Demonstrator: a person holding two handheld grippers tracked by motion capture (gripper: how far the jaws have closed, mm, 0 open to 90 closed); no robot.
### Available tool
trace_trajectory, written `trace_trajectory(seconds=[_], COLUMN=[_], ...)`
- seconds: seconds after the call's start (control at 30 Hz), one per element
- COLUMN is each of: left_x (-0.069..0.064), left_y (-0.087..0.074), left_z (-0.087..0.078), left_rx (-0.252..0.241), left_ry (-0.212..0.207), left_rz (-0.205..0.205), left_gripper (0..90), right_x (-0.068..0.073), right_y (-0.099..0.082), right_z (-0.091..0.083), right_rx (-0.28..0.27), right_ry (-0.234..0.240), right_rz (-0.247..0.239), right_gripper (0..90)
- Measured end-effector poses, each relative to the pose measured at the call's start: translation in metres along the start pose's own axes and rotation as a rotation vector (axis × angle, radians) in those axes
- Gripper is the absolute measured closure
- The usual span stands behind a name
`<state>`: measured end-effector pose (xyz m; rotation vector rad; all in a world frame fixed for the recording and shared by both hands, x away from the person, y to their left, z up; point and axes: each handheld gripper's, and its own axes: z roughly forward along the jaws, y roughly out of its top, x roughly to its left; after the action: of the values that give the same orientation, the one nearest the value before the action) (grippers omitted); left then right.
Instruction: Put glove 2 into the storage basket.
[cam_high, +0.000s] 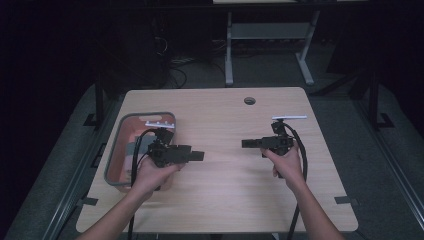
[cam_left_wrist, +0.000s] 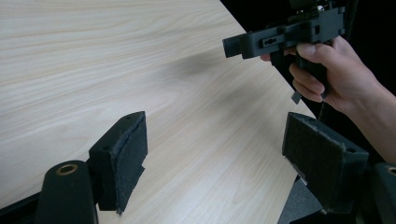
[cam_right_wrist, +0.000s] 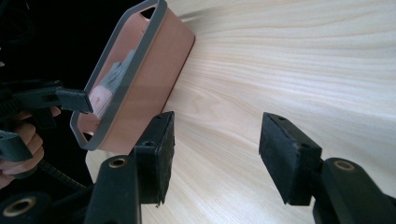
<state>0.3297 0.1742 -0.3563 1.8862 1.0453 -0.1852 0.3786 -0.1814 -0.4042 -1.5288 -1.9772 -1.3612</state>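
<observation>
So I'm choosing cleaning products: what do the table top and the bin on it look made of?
The table top looks like pale wood-grain laminate or veneer, matt, with long streaky grain lines. The bin seems moulded plastic: smooth salmon-pink walls with a soft sheen and a grey rim, possibly rubbery.

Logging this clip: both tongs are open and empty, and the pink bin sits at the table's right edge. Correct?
Not quite. The bin sits at the table's left edge, beside the left tongs, as the high view shows. Both the left and right tongs are open and empty.

bin (cam_high: 116, 150) contents partly hidden, indistinct
</observation>
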Motion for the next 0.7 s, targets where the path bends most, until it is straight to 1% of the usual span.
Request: trace_trajectory(seconds=[0.03, 0.07, 0.17, 0.23, 0.33, 0.37, 0.43, 0.5, 0.57, 0.67, 0.7], left_x=[-0.003, -0.003, -0.006, -0.008, -0.012, -0.014, -0.015, -0.018, -0.019, -0.019, -0.019], left_y=[0.000, 0.000, 0.000, 0.000, -0.002, -0.003, -0.004, -0.006, -0.008, -0.011, -0.013], left_z=[0.004, 0.004, 0.008, 0.011, 0.016, 0.019, 0.021, 0.025, 0.027, 0.032, 0.036], left_rx=[0.001, 0.001, 0.005, 0.007, 0.010, 0.016, 0.019, 0.023, 0.024, 0.026, 0.029], left_ry=[-0.006, -0.006, -0.015, -0.018, -0.025, -0.030, -0.033, -0.042, -0.045, -0.060, -0.068], left_rz=[0.001, 0.001, 0.011, 0.010, 0.021, 0.029, 0.035, 0.037, 0.044, 0.038, 0.038], left_gripper=[22.3, 22.3, 22.3, 22.3, 22.3, 22.2, 22.1, 22.0, 22.0, 22.0, 22.0], right_x=[-0.003, -0.003, -0.010, -0.014, -0.019, -0.022, -0.023, -0.029, -0.030, -0.034, -0.035], right_y=[-0.003, -0.003, -0.007, -0.010, -0.014, -0.018, -0.020, -0.026, -0.028, -0.033, -0.035], right_z=[-0.003, -0.003, -0.010, -0.014, -0.019, -0.023, -0.024, -0.028, -0.029, -0.032, -0.033], right_rx=[-0.003, -0.003, -0.008, -0.011, -0.017, -0.023, -0.022, -0.022, -0.024, -0.019, -0.018], right_ry=[0.000, 0.000, -0.007, -0.015, -0.025, -0.027, -0.026, -0.032, -0.032, -0.033, -0.033], right_rz=[-0.001, -0.001, 0.009, 0.019, 0.020, 0.031, 0.030, 0.044, 0.041, 0.045, 0.046], right_gripper=[44.1, 44.1, 43.8, 43.5, 43.4, 43.2, 43.2, 42.9, 42.9, 42.5, 42.3])
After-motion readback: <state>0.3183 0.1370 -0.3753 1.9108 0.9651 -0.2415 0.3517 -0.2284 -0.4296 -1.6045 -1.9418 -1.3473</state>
